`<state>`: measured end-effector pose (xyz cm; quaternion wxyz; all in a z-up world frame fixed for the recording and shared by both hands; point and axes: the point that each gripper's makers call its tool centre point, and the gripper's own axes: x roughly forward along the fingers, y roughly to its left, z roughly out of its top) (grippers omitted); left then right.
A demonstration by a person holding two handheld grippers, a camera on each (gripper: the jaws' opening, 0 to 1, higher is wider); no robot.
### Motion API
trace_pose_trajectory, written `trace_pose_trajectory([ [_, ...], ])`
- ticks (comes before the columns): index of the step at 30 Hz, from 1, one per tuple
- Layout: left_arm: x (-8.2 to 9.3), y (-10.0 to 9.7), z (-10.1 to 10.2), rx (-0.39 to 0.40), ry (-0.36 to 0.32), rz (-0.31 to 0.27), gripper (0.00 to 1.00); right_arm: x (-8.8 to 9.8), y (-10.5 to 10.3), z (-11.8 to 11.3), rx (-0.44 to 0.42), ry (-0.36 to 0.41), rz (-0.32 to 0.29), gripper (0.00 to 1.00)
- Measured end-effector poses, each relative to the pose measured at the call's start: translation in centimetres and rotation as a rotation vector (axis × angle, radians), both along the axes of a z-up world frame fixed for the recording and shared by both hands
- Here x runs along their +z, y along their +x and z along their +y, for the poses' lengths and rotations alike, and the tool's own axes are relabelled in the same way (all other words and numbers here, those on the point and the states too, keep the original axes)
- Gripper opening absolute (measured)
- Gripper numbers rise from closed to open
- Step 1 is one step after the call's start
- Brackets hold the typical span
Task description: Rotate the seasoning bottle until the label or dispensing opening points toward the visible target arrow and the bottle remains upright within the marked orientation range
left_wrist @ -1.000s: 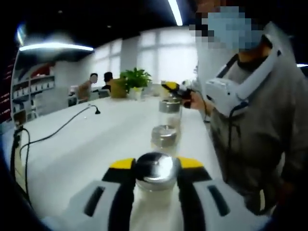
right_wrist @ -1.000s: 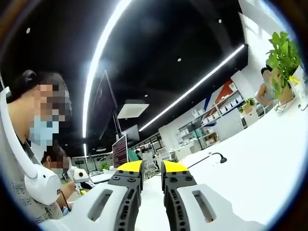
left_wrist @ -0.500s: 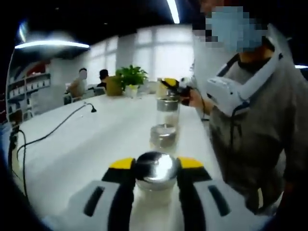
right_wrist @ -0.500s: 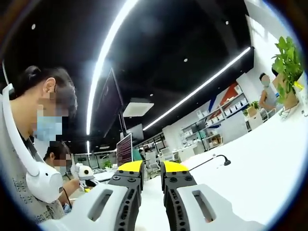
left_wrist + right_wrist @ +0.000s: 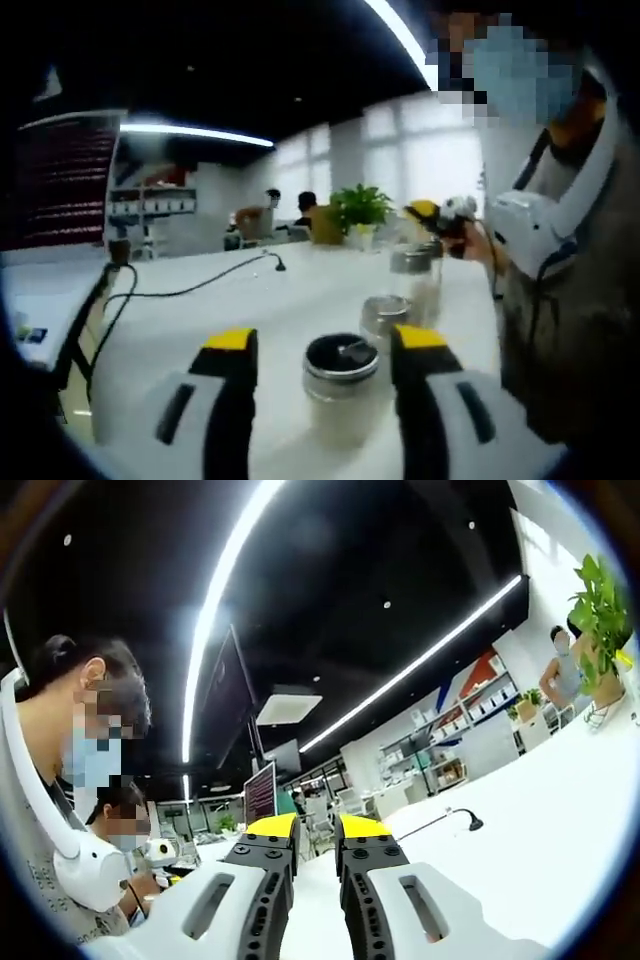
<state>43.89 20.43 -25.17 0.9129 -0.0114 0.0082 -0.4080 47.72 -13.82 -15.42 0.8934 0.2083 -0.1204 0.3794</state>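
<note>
Steel-lidded seasoning bottle (image 5: 340, 385) now released: left gripper (image 5: 325, 345) fingers have spread apart; right gripper (image 5: 317, 829) fingers nearly together, empty.

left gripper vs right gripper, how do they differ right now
The left gripper is open, its fingers wide apart either side of a seasoning bottle without touching it. The right gripper has fingers nearly together, holding nothing, aimed up over the white table. Both have yellow tips.
</note>
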Motion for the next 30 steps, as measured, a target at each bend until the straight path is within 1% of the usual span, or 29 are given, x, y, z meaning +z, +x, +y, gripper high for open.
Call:
trace_pose_trajectory([
  [1,0.5,-0.2,0.0,0.014,-0.059,-0.011,0.53,0.1,0.0,0.1,-0.002,0.001,-0.004,0.12],
  [2,0.7,-0.4,0.2,0.031,-0.106,-0.004,0.52,0.1,-0.1,0.2,-0.006,0.003,-0.005,0.12],
  [3,0.8,-0.4,0.6,0.062,-0.141,0.003,0.53,-0.1,-0.1,0.3,-0.008,0.006,0.000,0.12],
  [4,0.6,-0.5,0.8,0.076,-0.149,0.018,0.53,-0.4,-0.1,0.3,-0.009,0.006,0.011,0.12],
  [5,0.4,-0.5,1.1,0.106,-0.130,0.025,0.52,-0.6,0.0,0.4,-0.010,0.003,0.020,0.12],
  [6,0.5,-0.3,1.8,0.154,-0.119,0.009,0.51,-0.9,0.0,0.4,-0.010,-0.001,0.028,0.12],
  [7,0.4,-0.3,1.8,0.167,-0.115,0.020,0.51,-1.1,0.1,0.5,-0.012,-0.002,0.035,0.12],
  [9,0.4,-0.1,1.5,0.179,-0.107,0.020,0.51,-1.3,0.3,0.6,-0.011,0.005,0.046,0.12],
  [10,0.1,0.2,1.3,0.184,-0.106,0.045,0.51,-1.3,0.2,0.6,-0.010,0.009,0.048,0.12],
  [11,-0.7,0.3,0.8,0.175,-0.096,0.086,0.52,-1.3,0.2,0.7,-0.010,0.010,0.046,0.12],
  [13,-1.0,0.7,0.2,0.184,-0.035,0.020,0.54,-1.1,0.2,0.6,-0.009,0.006,0.041,0.12],
  [14,-1.1,0.8,-0.2,0.179,-0.050,0.042,0.53,-1.1,0.2,0.7,-0.008,0.003,0.040,0.12],
  [15,-1.3,0.8,-0.2,0.173,-0.054,0.053,0.51,-1.1,0.2,0.7,-0.008,0.001,0.041,0.12],
  [17,-1.3,0.6,-0.6,0.162,-0.053,0.052,0.48,-1.1,0.2,0.7,-0.009,-0.001,0.040,0.12],
  [18,-1.3,0.5,-0.8,0.145,-0.055,0.056,0.42,-1.0,0.1,0.6,-0.011,0.001,0.037,0.12],
  [19,-1.4,0.2,-1.2,0.118,-0.067,0.077,0.38,-1.0,0.0,0.5,-0.013,0.004,0.035,0.12],
  [20,-1.4,-0.2,-1.5,0.088,-0.080,0.100,0.36,-0.9,-0.1,0.4,-0.012,0.009,0.032,0.12],
  [21,-1.5,0.0,-1.1,0.109,-0.066,0.096,0.35,-0.9,-0.2,0.4,-0.011,0.011,0.031,0.12],
  [22,-1.6,0.0,-1.1,0.107,-0.062,0.104,0.35,-1.0,-0.3,0.4,-0.010,0.012,0.030,0.12],
  [25,-1.9,-0.3,-1.5,0.050,0.006,0.098,0.35,-1.2,-0.6,0.2,-0.010,0.016,0.027,0.12],
  [26,-1.9,-0.3,-1.5,0.040,0.011,0.097,0.35,-1.4,-0.6,0.1,-0.010,0.020,0.028,0.12],
  [28,-2.0,-0.2,-1.6,0.005,0.047,0.092,0.35,-1.7,-0.7,-0.1,-0.008,0.028,0.032,0.12],
  [30,-2.3,0.0,-1.7,-0.020,0.115,0.072,0.34,-1.8,-0.8,-0.4,-0.011,0.026,0.029,0.12],
])
